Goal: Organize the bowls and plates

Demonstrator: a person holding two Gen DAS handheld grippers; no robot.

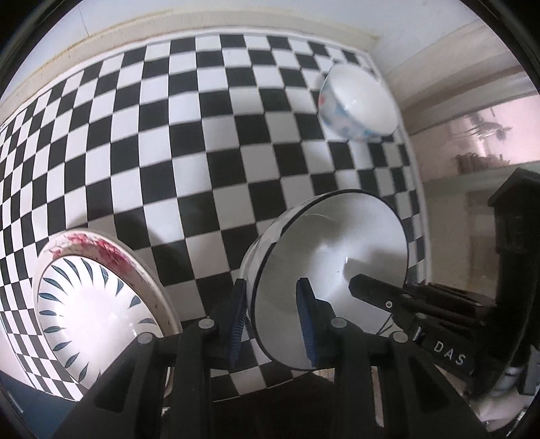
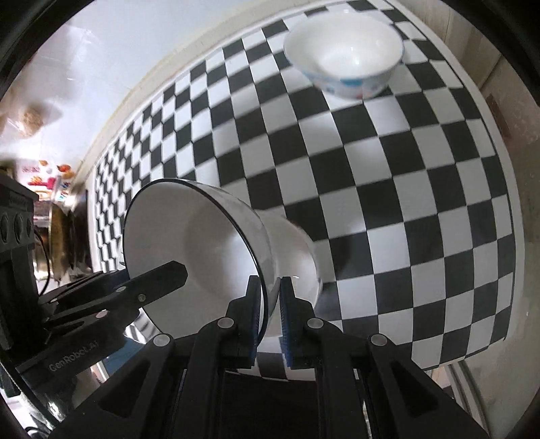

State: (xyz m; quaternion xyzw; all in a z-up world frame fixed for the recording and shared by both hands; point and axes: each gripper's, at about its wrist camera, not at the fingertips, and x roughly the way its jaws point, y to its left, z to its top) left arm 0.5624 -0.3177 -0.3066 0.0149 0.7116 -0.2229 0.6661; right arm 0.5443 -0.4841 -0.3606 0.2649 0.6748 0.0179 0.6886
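A white bowl with a thin dark rim (image 1: 330,243) (image 2: 202,236) hangs tilted above the checkered tablecloth (image 1: 202,135) (image 2: 405,169), held from two sides. My left gripper (image 1: 273,320) is shut on its rim, one blue pad inside and one outside. My right gripper (image 2: 271,314) is shut on the opposite rim, and its black finger (image 1: 371,290) shows reaching into the bowl. A second white bowl with blue and red marks (image 1: 357,101) (image 2: 344,57) stands upright at the far right of the cloth. A blue-leaf plate (image 1: 94,304) lies on a red-flowered plate (image 1: 101,250) at the near left.
A pale wall with a beige ledge (image 1: 168,30) borders the far side of the table. The cloth's right edge (image 2: 506,236) drops off beside a beige surface. Dark cookware and colourful clutter (image 2: 57,219) sit blurred off the left end.
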